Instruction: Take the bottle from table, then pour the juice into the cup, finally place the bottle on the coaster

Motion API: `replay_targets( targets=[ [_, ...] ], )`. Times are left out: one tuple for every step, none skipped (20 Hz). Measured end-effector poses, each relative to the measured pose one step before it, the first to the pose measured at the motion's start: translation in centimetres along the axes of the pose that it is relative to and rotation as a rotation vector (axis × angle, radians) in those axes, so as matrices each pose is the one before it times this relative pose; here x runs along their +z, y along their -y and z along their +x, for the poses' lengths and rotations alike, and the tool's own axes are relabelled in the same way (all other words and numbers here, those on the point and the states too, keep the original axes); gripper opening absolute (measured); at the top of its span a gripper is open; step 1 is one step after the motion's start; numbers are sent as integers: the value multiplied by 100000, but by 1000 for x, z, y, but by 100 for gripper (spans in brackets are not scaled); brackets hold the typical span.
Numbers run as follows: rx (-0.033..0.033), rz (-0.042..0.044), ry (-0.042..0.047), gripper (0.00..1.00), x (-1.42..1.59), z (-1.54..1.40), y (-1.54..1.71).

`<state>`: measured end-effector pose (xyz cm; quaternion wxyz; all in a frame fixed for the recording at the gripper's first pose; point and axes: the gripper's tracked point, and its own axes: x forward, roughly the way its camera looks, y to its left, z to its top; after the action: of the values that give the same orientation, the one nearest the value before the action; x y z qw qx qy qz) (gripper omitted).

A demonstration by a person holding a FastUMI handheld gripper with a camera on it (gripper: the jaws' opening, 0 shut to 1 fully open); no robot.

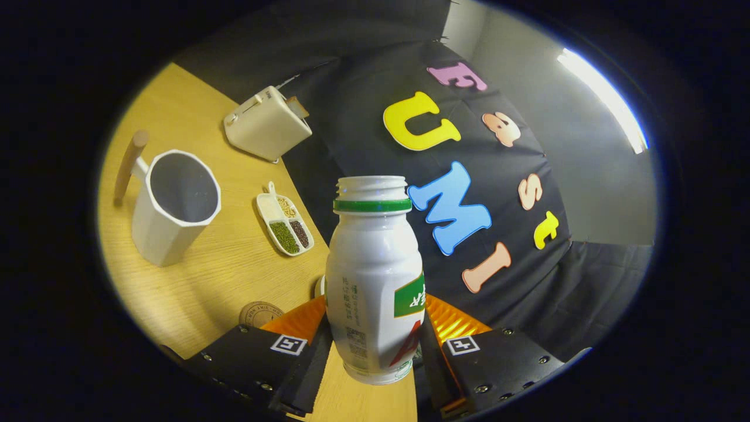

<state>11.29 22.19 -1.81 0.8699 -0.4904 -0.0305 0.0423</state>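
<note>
Off to the far left on the counter [234,275] stands the cup [173,214], a white faceted mug with a wooden handle, and its inside looks bare, with no juice that I can make out. Beyond it sits a toaster [268,123] with a slice of bread poking out of its slot. Nearer to me lies a small divided dish [285,225] holding separate heaps of pale, green and dark beans or grains. Just ahead of my left finger the coaster [261,313] shows as a round disc, partly hidden.

Between my fingers [375,346] is the bottle [375,281], white with a green neck ring, cap off, mouth open. I am pinching it on both sides, low on the body, and it seems lifted off the counter, upright against my grip. I cannot see how much juice is inside.

I judge that the pour is the step in hand. To do it well I should carry the bottle leftward until its mouth is above the cup's wide opening, keep the squeeze firm because the body is smooth, and tip slowly so nothing splashes over the rim.
</note>
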Motion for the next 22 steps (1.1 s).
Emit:
replay_targets(
  targets=[
    [60, 2608, -211, 72, -108, -44, 136],
    [-682, 2785, 235, 72, -169, 2, 287],
    [-351, 3068, 389, 72, -15, -4, 288],
    [-124, 3775, 405, 72, -92, -25, 122],
    [771, 4439, 683, 72, 24, -13, -75],
    [1452, 4812, 436, 72, -26, -80, -187],
    [1624, 4594, 421, 72, 17, -37, -139],
    [1011, 4051, 161, 72, -190, 22, 30],
    [860, 3187, -22, 72, -152, -9, 80],
    [330, 2655, 103, 72, -188, 3, 77],
    [673, 2176, -12, 72, -113, -13, -60],
    [465, 2216, 104, 72, -181, -1, 24],
    [998, 2584, 192, 72, -89, 6, -121],
    [1142, 3139, -61, 72, -183, -39, -163],
    [1590, 3539, -224, 72, -131, -72, -261],
    [1427, 3669, -323, 72, -252, 108, -208],
    [1139, 3296, -409, 72, -53, 145, -153],
    [335, 2700, -789, 72, -381, 243, -56],
    [1006, 2336, -492, 72, -222, 227, -139],
    [1296, 2019, -600, 72, -229, 155, -242],
    [625, 1758, -322, 72, -139, 165, -78],
    [-97, 1632, -98, 72, -31, 174, 123]
  ],
)
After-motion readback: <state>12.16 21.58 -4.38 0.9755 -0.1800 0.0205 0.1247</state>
